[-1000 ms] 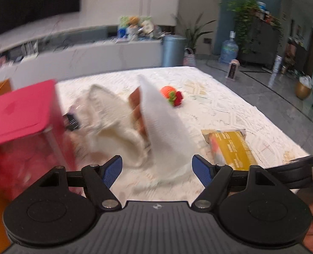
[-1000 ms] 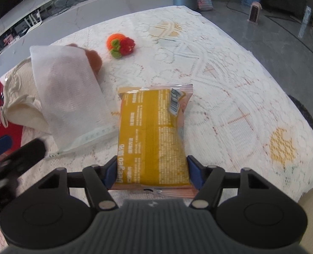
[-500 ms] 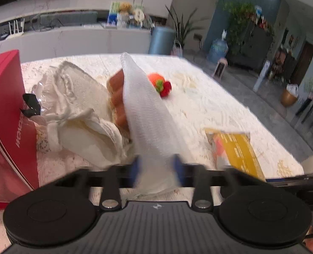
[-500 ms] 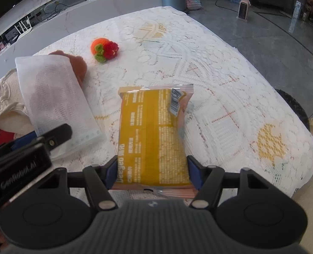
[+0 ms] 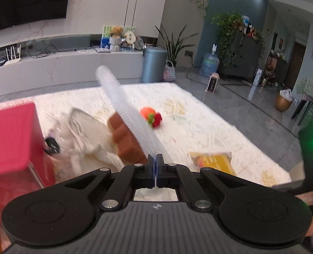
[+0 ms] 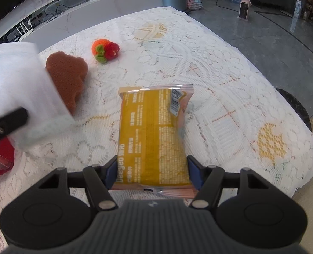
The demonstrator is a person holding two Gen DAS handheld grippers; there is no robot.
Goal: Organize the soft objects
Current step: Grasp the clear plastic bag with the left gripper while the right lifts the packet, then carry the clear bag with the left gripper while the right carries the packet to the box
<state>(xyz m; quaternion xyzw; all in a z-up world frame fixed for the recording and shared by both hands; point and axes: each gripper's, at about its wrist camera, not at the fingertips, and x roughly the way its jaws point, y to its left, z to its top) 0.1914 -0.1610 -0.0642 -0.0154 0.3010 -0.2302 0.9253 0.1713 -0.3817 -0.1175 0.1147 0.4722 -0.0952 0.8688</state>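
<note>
My left gripper (image 5: 155, 163) is shut on the near edge of a white foam sheet (image 5: 131, 116), which sticks up and away, seen edge-on. In the right wrist view the white sheet (image 6: 23, 89) hangs above the tablecloth at the left, and one of the left gripper's black fingers (image 6: 8, 122) shows on it. A brown sponge (image 6: 68, 78) lies uncovered beneath it. My right gripper (image 6: 153, 172) is shut on the near end of a yellow snack packet (image 6: 154, 131), with a blue pad on each side. A knitted orange and red toy (image 6: 105, 50) lies farther back.
A red box (image 5: 12, 135) stands at the left, with a cream cloth bag (image 5: 88, 135) beside it. White lace cloth (image 6: 219, 97) covers the table, whose edge drops to grey floor on the right. A low counter and a grey bin (image 5: 153, 63) stand beyond.
My left gripper's jaws closed on the white sheet and lifted it, tipping it up off the brown sponge. The right gripper and the yellow packet stayed where they were.
</note>
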